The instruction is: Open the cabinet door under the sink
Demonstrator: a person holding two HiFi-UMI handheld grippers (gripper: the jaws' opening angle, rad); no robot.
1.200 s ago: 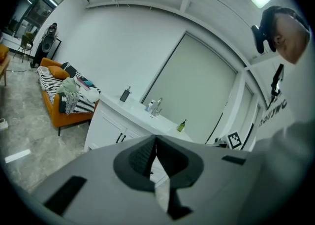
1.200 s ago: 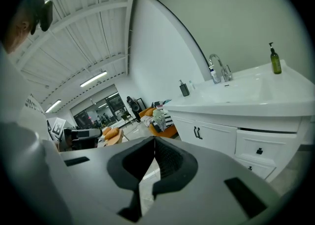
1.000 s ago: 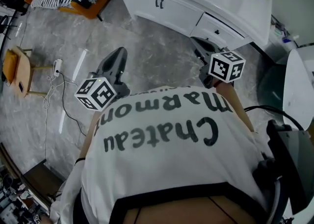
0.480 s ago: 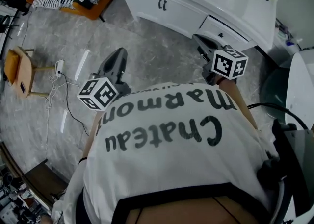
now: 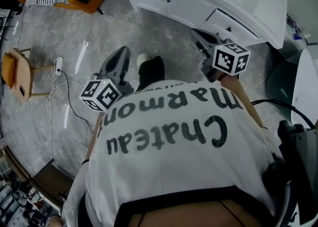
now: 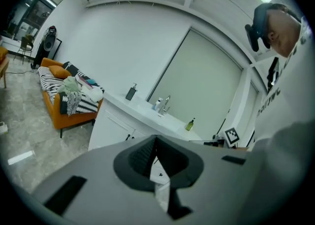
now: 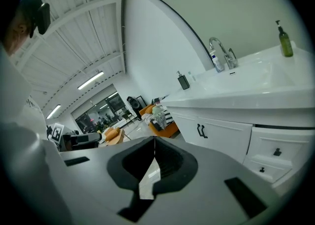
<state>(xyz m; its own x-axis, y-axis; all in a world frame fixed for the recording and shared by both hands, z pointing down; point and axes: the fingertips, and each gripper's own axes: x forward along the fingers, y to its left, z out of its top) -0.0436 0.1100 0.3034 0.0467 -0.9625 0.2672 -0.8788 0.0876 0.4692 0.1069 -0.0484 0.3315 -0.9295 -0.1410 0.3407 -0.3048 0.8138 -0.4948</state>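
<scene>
Left gripper (image 5: 120, 54) and right gripper (image 5: 199, 36), jaws together and empty, short of the cabinet door (image 5: 185, 8).

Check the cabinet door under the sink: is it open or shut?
Shut. The cabinet door lies flush with the cabinet front, the two dark handles side by side, with no gap showing.

Staged home interior inside a large open hall: a white sink cabinet (image 7: 221, 133) with tap (image 7: 227, 57) and green soap bottle (image 7: 284, 42) stands on a grey marble-look floor (image 5: 149, 37) near an orange sofa (image 6: 74, 116) heaped with cloths, under ceiling strip lights (image 7: 91, 80), with glass-fronted rooms (image 7: 101, 113) beyond.
</scene>
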